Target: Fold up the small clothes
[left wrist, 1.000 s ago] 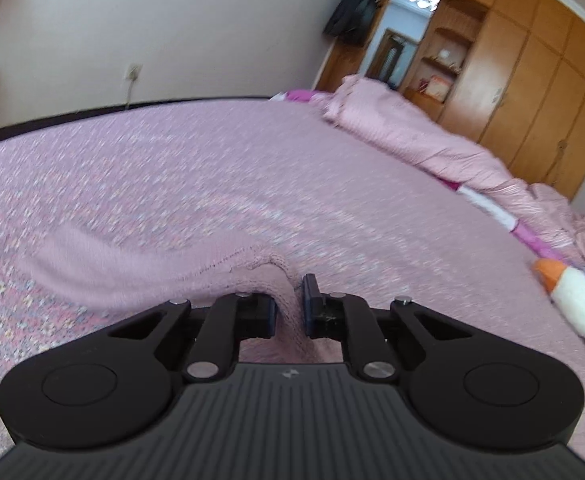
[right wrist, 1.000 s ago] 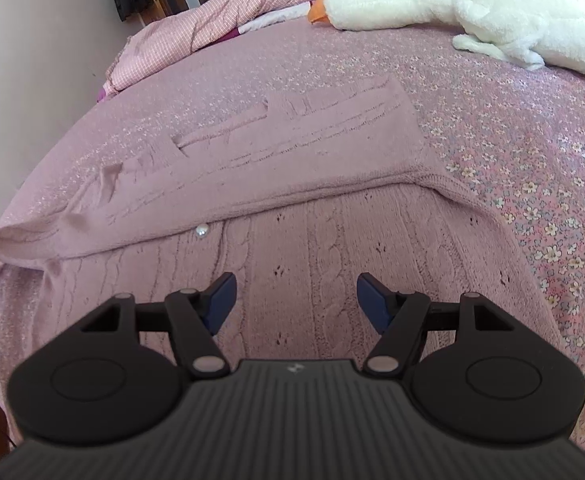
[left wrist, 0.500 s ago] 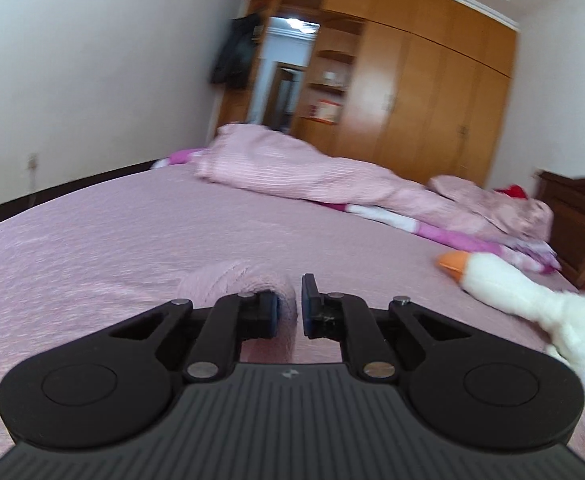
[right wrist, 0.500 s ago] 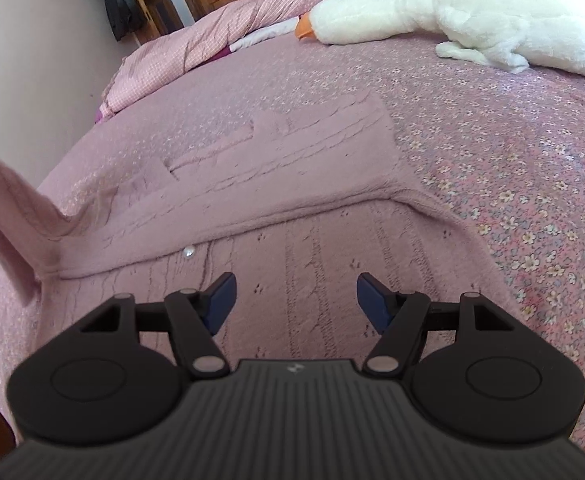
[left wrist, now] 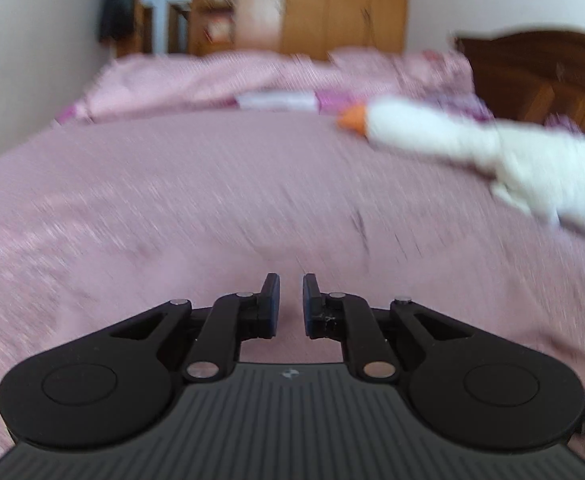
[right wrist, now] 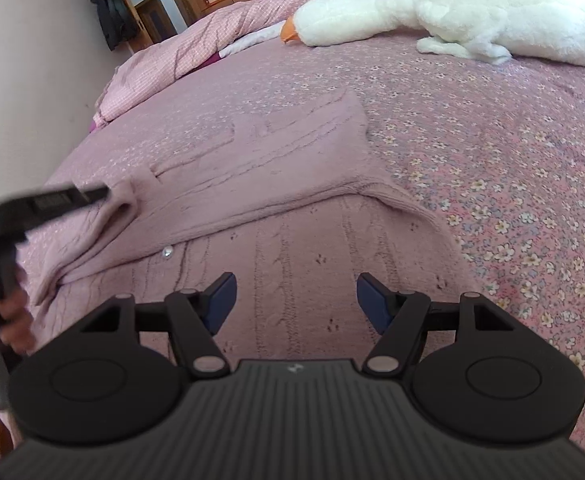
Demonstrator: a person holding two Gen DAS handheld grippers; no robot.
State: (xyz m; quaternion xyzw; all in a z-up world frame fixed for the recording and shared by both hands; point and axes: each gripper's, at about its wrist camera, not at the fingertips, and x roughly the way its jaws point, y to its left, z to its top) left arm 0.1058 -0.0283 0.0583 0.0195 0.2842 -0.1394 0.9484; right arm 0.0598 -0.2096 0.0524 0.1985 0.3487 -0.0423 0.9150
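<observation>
Cable-knit pink wool cardigan (right wrist: 276,184), floral cotton bedspread (right wrist: 512,184), fluffy plush goose (right wrist: 472,4), matt black plastic claw (right wrist: 296,300)

Pink cable-knit cardigan (right wrist: 276,184), floral pink bedspread (right wrist: 512,168), white goose (right wrist: 472,4) w/ orange beak.

You have one pink knit cardigan (right wrist: 260,184) on the bed, showing one pearly button (right wrist: 168,251). Far right lies one white plush goose (right wrist: 452,4). One bunched pink checked quilt (right wrist: 196,44) sits far left, and one dark jacket (right wrist: 112,16) hangs by the doorway. Two grippers: left gripper (left wrist: 288,300), right gripper (right wrist: 296,300).
</observation>
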